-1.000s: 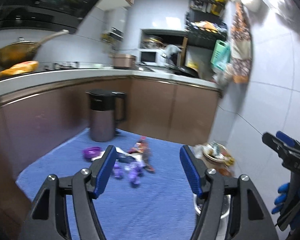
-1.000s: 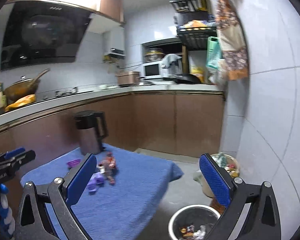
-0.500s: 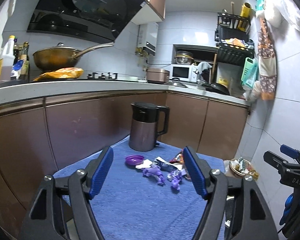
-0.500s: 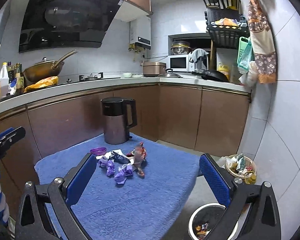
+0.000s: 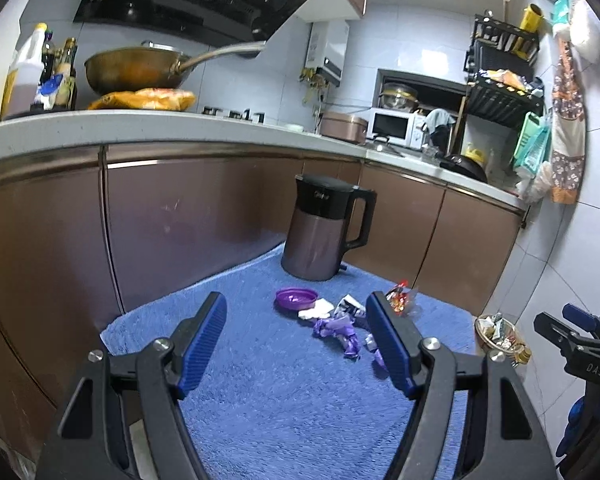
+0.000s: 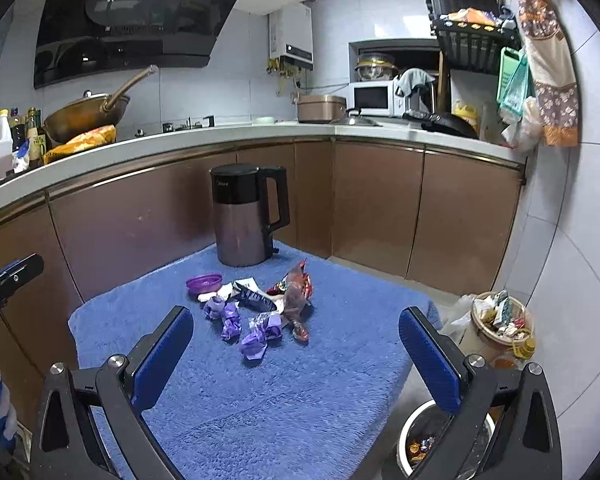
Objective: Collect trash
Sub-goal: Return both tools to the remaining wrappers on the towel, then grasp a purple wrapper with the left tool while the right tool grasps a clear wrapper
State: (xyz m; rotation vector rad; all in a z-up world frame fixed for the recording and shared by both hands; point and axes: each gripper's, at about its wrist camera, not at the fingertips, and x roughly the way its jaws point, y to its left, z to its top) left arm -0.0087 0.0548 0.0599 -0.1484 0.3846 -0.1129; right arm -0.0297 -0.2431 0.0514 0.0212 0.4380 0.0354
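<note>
A small heap of trash lies on the blue towel (image 6: pixel 284 392): purple wrappers (image 6: pixel 256 334) (image 5: pixel 336 330), a dark packet (image 6: pixel 254 296), a red snack bag (image 6: pixel 296 292) (image 5: pixel 398 300), white scraps and a purple lid (image 6: pixel 204 282) (image 5: pixel 296 299). My left gripper (image 5: pixel 296 340) is open, short of the heap, nothing between its blue pads. My right gripper (image 6: pixel 296 352) is open wide, also short of the heap and empty. A round bin (image 6: pixel 424 440) with wrappers inside stands on the floor under the right finger.
A dark kettle (image 6: pixel 248 216) (image 5: pixel 324 228) stands at the towel's far edge. Brown cabinets (image 6: pixel 372 208) run behind and to the left under a white counter. A full wicker basket (image 6: pixel 500 318) sits by the tiled right wall. The other gripper shows at each view's side.
Both grippers have swung left and come nearer to the towel, so the trash heap now sits centred and larger. The earliest frames were tilted and blurred; the views have levelled out.
</note>
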